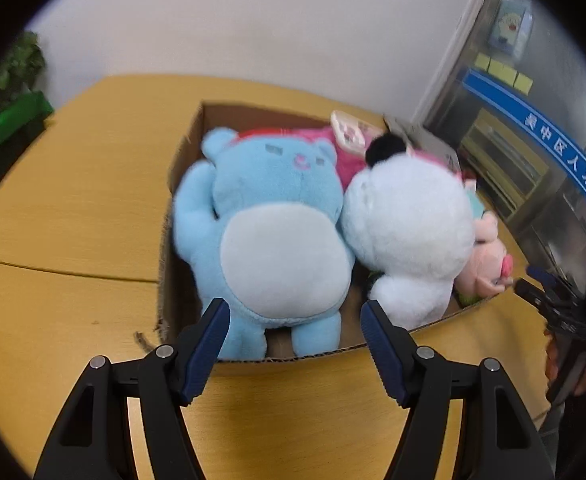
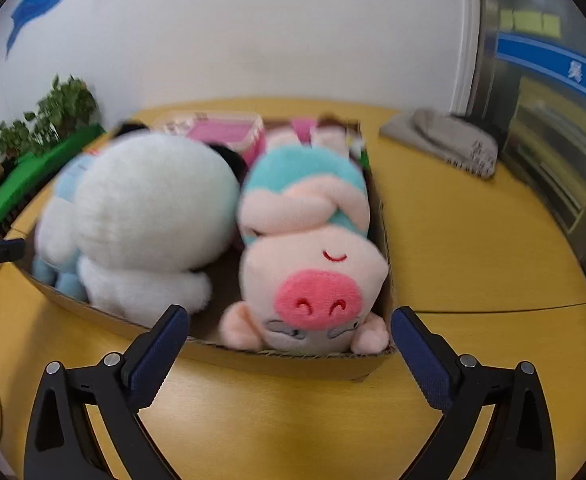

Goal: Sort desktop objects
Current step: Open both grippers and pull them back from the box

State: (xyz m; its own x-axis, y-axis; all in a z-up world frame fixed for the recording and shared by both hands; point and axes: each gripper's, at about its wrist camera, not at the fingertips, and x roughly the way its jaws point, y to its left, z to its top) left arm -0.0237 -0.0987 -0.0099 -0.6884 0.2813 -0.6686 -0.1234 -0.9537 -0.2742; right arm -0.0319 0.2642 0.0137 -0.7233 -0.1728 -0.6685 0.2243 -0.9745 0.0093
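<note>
Left gripper (image 1: pixel 295 320): fingers spread, holding nothing, above the near rim of the cardboard box (image 1: pixel 181 296). Right gripper (image 2: pixel 291 330): fingers spread, holding nothing, at the same box's near right corner. The box sits on the yellow bench (image 1: pixel 73 184). Inside, left to right: blue plush bear (image 1: pixel 269 232), white plush (image 1: pixel 409 236), pink pig plush (image 2: pixel 313 280). Farther back lie pink items (image 2: pixel 229 134). At far right on the bench rests a grey cloth (image 2: pixel 445 140).

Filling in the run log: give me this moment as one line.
left gripper open, over blue bear plush | right gripper open, over pig plush | both in cardboard box
</note>
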